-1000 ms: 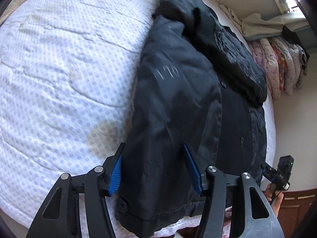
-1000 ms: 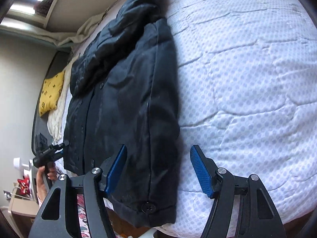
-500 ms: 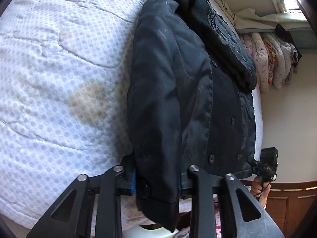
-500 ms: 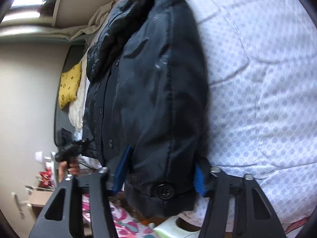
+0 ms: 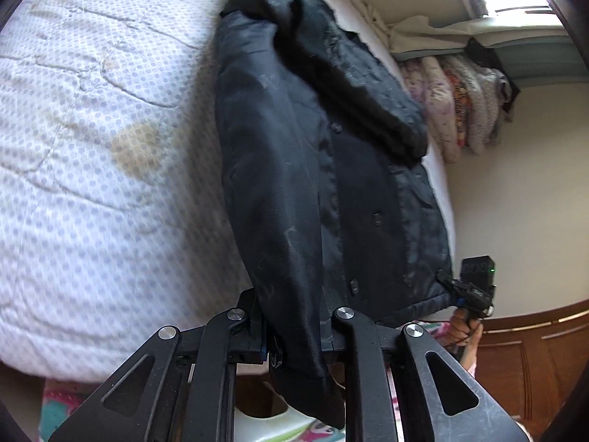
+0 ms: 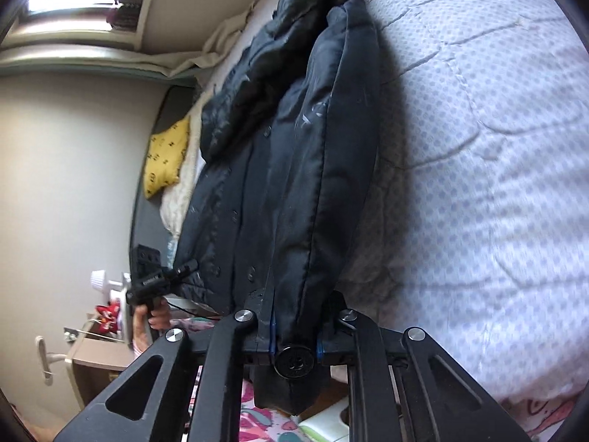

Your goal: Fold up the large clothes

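Note:
A black buttoned jacket [image 5: 313, 140] lies lengthwise on a white dotted quilt [image 5: 92, 184], sleeves folded along its sides. My left gripper [image 5: 294, 335] is shut on the cuff end of the left sleeve at the bed's near edge. My right gripper [image 6: 294, 335] is shut on the right sleeve cuff, whose black button [image 6: 294, 361] shows between the pads. The jacket [image 6: 294, 147] stretches away from it toward the collar. Each view shows the other gripper at the jacket's far hem corner: the right one [image 5: 475, 291] and the left one [image 6: 154, 280].
The quilt [image 6: 478, 184] has a yellowish stain [image 5: 140, 147]. Folded blankets [image 5: 452, 103] are stacked by the wall. A yellow pillow [image 6: 165, 158] lies at the bed's head. A wooden cabinet [image 5: 533, 368] and a nightstand [image 6: 95, 353] stand beside the bed.
Both grippers moved forward over the sleeve cuffs and closed on them; they were open one second ago. The cuffs now hang lifted off the bed edge.

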`<state>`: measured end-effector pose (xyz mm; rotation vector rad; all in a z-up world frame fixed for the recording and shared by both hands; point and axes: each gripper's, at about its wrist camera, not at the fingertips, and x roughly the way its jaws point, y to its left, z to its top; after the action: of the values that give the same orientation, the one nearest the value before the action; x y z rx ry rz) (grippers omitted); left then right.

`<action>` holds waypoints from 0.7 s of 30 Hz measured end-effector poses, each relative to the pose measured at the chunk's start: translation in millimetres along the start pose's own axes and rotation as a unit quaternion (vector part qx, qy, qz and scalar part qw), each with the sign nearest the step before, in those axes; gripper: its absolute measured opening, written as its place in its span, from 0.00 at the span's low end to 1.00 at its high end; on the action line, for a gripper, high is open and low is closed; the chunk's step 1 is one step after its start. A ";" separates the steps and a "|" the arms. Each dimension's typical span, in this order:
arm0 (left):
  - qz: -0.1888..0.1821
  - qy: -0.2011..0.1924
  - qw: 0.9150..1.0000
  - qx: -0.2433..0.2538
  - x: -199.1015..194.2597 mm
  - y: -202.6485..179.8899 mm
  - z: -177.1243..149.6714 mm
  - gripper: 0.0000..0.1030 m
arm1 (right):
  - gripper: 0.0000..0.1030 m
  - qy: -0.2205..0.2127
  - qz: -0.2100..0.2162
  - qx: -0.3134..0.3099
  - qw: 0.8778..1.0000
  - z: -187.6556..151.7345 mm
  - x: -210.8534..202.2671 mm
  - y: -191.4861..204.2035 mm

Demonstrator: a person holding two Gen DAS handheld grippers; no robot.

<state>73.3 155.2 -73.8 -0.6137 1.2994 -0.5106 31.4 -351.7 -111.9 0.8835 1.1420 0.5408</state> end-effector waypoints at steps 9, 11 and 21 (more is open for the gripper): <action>-0.021 -0.009 1.000 0.018 -21.6 -18.4 -15.3 0.18 | 0.09 -0.013 0.032 -0.004 0.999 -19.4 -17.3 7.4; -0.021 -0.012 0.999 0.021 -27.1 -23.2 -19.2 0.18 | 0.09 -0.013 0.038 -0.008 0.999 -24.6 -21.7 8.9; -0.064 -0.049 0.997 0.017 -61.1 -31.7 -29.1 0.17 | 0.09 -0.030 0.085 -0.041 0.995 -30.0 -42.9 35.0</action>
<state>32.4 168.4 -12.8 -0.6874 1.1611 -0.5989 -9.5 -355.2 -64.1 0.9250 0.9888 0.6906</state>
